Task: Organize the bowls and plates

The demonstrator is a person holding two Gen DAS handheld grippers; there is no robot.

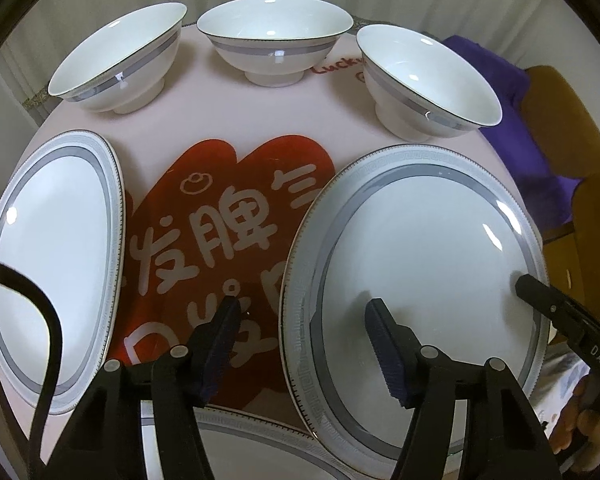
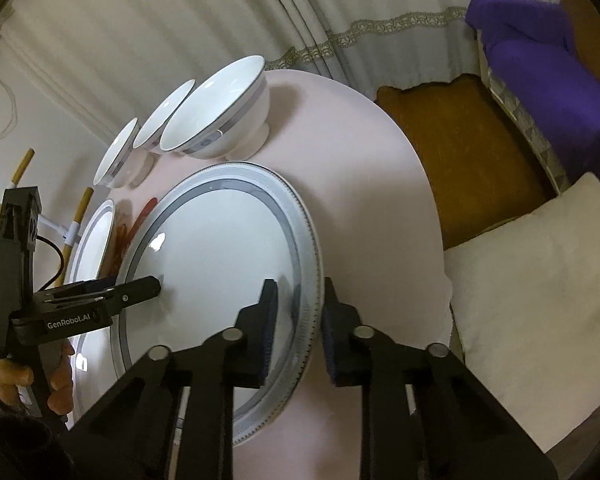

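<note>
Three bowls [image 1: 274, 46] in row behind; plate [image 1: 56, 276] left, plate [image 1: 428, 280] right, both on table [image 1: 228, 112]

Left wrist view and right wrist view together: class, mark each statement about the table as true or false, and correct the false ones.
1. Three bowls stand upright in a row. True.
2. The large plate has food on it. False: it is bare.
3. The right tool has one finger on each side of the large plate's rim. True.
4. The left tool holds a bowl. False: it is open, astride the large plate's other edge.
5. The print on the tablecloth is blue. False: it is red.
</note>
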